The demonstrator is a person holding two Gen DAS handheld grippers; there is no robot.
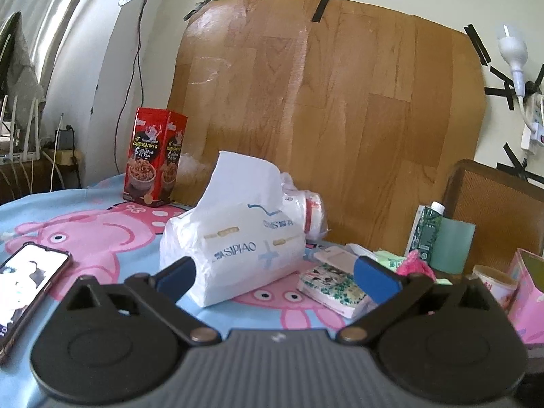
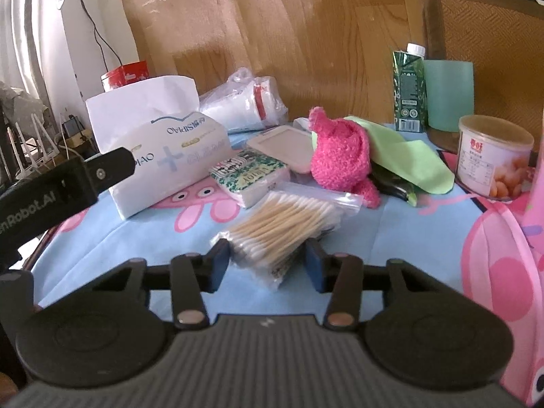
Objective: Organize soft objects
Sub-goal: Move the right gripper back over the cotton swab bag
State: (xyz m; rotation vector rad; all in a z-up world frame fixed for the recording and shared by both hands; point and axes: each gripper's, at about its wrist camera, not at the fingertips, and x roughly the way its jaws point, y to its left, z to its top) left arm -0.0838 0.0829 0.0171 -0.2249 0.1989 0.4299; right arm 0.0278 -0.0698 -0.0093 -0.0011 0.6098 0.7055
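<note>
A white tissue pack (image 1: 234, 255) lies on the cartoon-print tablecloth (image 1: 85, 231), with my left gripper (image 1: 275, 277) open wide just in front of it. It also shows in the right wrist view (image 2: 159, 156). A small green-patterned tissue packet (image 2: 250, 180), a pink fuzzy sock (image 2: 340, 156) and a light green cloth (image 2: 411, 159) lie behind. My right gripper (image 2: 268, 265) is closed on the near end of a clear bag of cotton swabs (image 2: 285, 224). The left gripper's finger (image 2: 108, 170) shows at the left of the right wrist view.
A red snack box (image 1: 154, 159), a phone (image 1: 27, 289), a bagged stack of cups (image 2: 244, 105), a green carton (image 2: 409, 91), a teal cup (image 2: 448, 95), a lidded can (image 2: 493, 156) and a pink box (image 1: 530, 292) stand around. A wood-grain board lines the wall behind.
</note>
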